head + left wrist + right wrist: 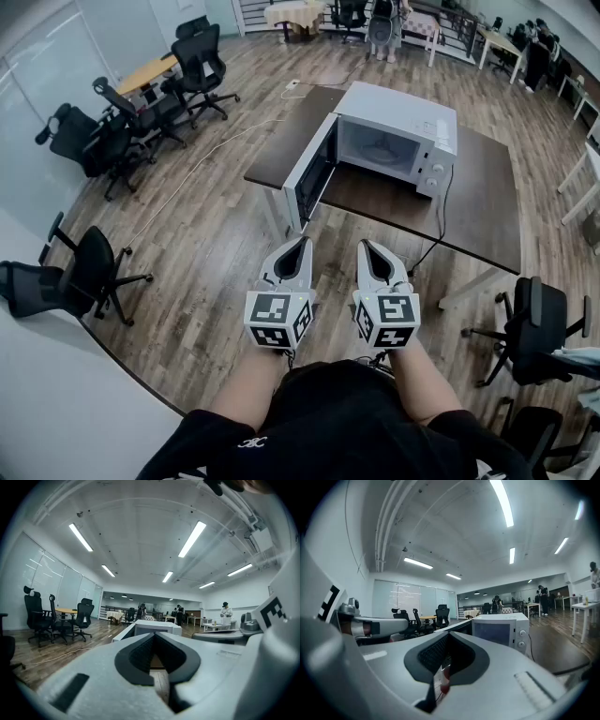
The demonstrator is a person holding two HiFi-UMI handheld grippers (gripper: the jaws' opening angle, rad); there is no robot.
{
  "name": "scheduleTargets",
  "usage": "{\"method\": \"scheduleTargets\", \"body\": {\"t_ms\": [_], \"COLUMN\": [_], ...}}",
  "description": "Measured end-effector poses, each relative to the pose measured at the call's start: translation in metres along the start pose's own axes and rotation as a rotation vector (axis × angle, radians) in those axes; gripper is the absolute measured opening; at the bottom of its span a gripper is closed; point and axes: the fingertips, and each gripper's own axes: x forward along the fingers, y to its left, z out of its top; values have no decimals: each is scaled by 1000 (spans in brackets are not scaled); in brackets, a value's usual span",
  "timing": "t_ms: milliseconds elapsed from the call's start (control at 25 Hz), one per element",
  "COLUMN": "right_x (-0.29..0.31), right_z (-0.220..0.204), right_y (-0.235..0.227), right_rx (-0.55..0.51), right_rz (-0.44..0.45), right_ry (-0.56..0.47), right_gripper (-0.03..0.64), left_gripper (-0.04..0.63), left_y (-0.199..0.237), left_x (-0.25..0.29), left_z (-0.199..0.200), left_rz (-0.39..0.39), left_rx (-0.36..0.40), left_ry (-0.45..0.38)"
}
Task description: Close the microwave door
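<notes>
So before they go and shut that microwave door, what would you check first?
1. Door stands open, swung to the left: ok.
2. Nothing sticks out of the microwave: ok.
3. Left gripper shut and empty: ok.
4. Right gripper shut and empty: ok.
5. A gripper touching the door: not ok, both hang short of the table.

The microwave [398,112] has a smooth white casing (metal or plastic, unclear); the tabletop [483,206] is matt dark wood, the floor [202,253] grained planks.
</notes>
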Motion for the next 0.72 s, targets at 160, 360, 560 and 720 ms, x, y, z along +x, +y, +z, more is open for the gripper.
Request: {"method": "scheduleTargets", "body": {"t_ms": [160, 360, 560, 720], "right_x": [3, 7, 15, 20], "right_z": [-1, 2, -2, -8], "right_y": [4, 7, 23, 38], "right_rx": [31, 77, 52, 49], "right_rz": [14, 16, -1, -18], "right_ry": [-10, -25, -10, 6], "right_gripper": [8, 9, 9, 9], "left_gripper": [11, 12, 11, 12], "left_y": [7, 20, 36, 50], "left_x": [2, -1, -7, -12], "left_z": [-6, -8, -13, -18], "left_rz": [2, 13, 3, -15], "left_rx": [-20, -16, -14, -24], "left_ry": [20, 33, 40, 42]}}
